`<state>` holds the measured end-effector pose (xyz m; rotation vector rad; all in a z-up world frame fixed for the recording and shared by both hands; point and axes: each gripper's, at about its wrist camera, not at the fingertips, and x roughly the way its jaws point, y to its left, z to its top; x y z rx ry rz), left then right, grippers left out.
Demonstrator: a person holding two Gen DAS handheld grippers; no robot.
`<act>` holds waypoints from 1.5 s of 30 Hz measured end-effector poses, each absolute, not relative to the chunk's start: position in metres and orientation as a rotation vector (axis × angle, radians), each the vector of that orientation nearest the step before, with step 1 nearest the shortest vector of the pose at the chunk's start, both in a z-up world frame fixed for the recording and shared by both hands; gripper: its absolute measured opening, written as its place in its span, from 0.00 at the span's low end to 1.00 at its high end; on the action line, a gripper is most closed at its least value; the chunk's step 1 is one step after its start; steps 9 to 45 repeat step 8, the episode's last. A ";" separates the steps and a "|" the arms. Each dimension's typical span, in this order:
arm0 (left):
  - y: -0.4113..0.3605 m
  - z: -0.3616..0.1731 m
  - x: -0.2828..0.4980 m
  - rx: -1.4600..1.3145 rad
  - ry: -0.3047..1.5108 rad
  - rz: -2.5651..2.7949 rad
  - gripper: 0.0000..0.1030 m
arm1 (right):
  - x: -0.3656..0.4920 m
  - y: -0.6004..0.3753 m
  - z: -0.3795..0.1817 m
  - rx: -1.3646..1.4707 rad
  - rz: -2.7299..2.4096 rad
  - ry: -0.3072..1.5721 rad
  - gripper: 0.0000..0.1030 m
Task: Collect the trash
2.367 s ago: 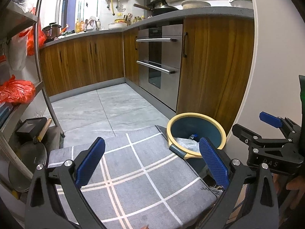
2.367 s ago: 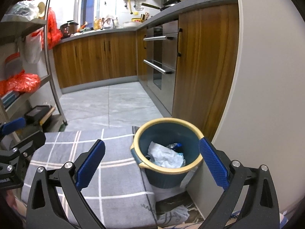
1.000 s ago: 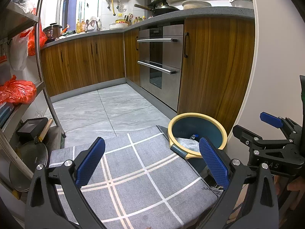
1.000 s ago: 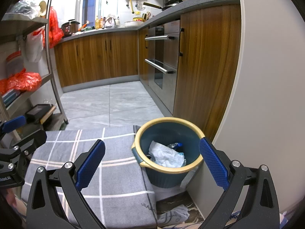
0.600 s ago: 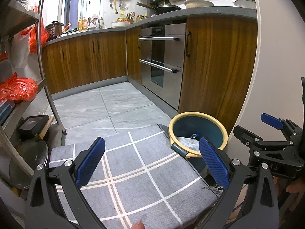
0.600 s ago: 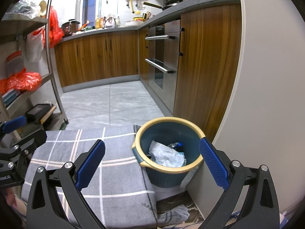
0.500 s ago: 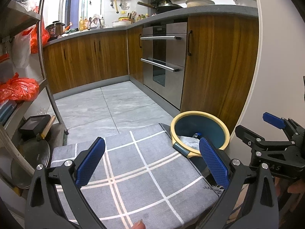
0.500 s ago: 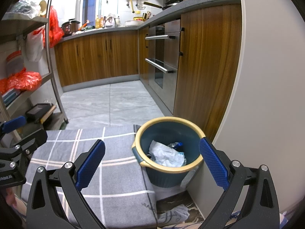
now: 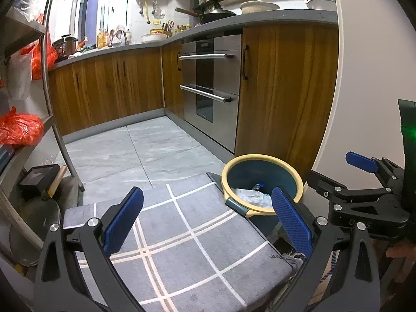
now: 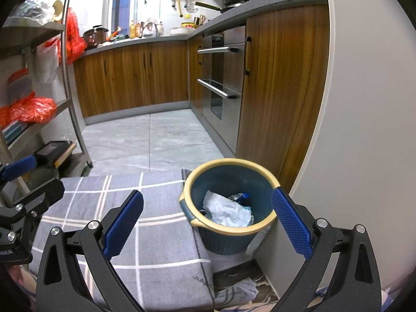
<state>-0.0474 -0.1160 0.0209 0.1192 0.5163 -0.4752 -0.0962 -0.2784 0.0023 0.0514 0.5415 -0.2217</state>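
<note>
A dark blue trash bin with a yellow rim (image 10: 256, 171) stands on the floor by the white wall. It holds crumpled white paper (image 10: 226, 212) and a small plastic bottle (image 10: 238, 196). The bin also shows in the left wrist view (image 9: 260, 158). My right gripper (image 10: 206, 221) is open and empty, just in front of and above the bin. My left gripper (image 9: 206, 221) is open and empty over the grey checked cushion (image 9: 182, 234), left of the bin.
Wooden kitchen cabinets (image 10: 280, 78) and a steel oven (image 10: 221, 83) line the right side. A metal shelf rack (image 10: 75, 119) with red bags (image 10: 33, 109) stands at the left. A grey tiled floor (image 10: 145, 140) lies ahead. Crumpled cloth (image 10: 241, 290) lies below the bin.
The left gripper has drifted slightly, shifting its view a little. The right gripper has hardly moved. Both stay open and empty.
</note>
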 end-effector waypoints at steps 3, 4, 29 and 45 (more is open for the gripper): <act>-0.117 0.021 -0.047 0.119 0.521 -0.475 0.95 | -0.096 -0.279 0.002 0.051 -0.221 0.543 0.95; -0.117 0.021 -0.047 0.120 0.521 -0.473 0.95 | -0.096 -0.279 0.002 0.051 -0.220 0.543 0.95; -0.118 0.021 -0.047 0.126 0.525 -0.470 0.95 | -0.096 -0.279 0.002 0.052 -0.220 0.543 0.95; -0.118 0.021 -0.047 0.126 0.525 -0.470 0.95 | -0.096 -0.279 0.002 0.052 -0.220 0.543 0.95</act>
